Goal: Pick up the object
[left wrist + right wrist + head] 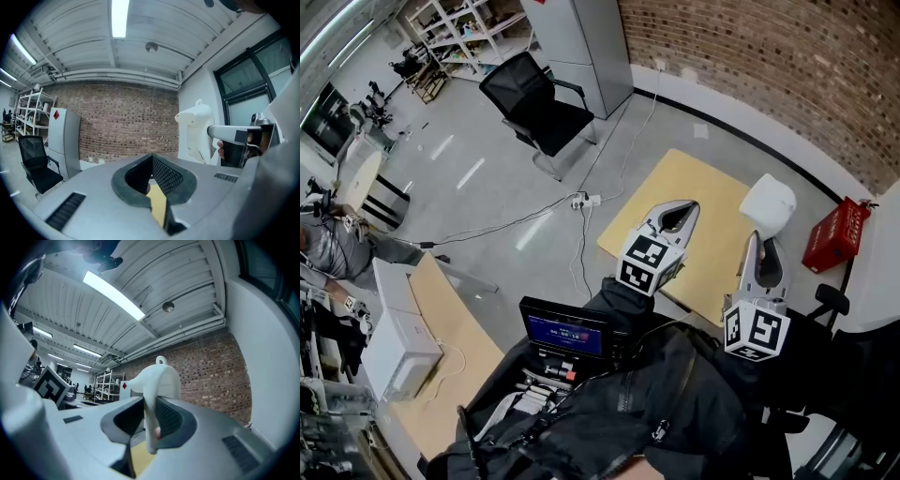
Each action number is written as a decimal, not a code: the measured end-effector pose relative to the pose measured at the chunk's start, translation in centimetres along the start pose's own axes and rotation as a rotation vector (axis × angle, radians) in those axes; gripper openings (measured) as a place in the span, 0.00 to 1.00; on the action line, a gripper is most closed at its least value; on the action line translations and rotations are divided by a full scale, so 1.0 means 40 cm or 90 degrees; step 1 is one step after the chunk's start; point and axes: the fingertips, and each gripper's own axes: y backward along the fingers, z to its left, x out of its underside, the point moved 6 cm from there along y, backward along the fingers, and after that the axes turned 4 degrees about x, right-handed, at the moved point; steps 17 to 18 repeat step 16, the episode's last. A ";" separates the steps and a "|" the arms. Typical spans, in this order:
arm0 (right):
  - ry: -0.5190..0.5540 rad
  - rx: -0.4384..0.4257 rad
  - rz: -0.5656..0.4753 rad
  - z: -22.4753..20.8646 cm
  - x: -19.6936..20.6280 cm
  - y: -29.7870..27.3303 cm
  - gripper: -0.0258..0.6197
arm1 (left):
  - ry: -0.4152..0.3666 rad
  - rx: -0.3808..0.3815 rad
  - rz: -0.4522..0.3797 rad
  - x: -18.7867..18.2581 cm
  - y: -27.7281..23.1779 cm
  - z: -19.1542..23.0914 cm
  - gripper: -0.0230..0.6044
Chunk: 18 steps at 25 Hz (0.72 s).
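A white plastic jug-like object (pixel 768 206) with a small loop on top hangs over the far right corner of the light wooden table (pixel 694 192). My right gripper (pixel 761 242) is shut on its thin handle (pixel 151 427), and the white body (pixel 159 380) rises just past the jaws. The left gripper (pixel 682 210) hovers over the table to the left of it, jaws together with nothing between them. From the left gripper view the object (pixel 199 133) shows at the right, with the right gripper's body behind it. The left gripper's (pixel 151 163) dark pads meet at the tip.
A red crate (pixel 836 234) stands on the floor right of the table, by the brick wall. A black office chair (pixel 534 103) and a power strip with cables (pixel 581 200) lie beyond. A small screen (pixel 565 333) sits at the person's chest; a white box (pixel 398 347) rests on another table at left.
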 end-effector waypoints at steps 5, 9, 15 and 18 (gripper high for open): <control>0.000 -0.006 0.001 0.001 -0.005 -0.006 0.17 | 0.002 -0.004 0.002 -0.004 0.000 0.003 0.03; 0.001 -0.008 0.004 0.005 0.003 -0.005 0.17 | 0.004 -0.006 0.002 0.005 0.003 0.006 0.03; 0.000 -0.009 0.006 0.008 0.009 -0.009 0.17 | 0.005 -0.006 0.004 0.011 0.001 0.010 0.03; 0.000 -0.009 0.006 0.008 0.010 -0.010 0.17 | 0.005 -0.006 0.004 0.011 0.000 0.011 0.03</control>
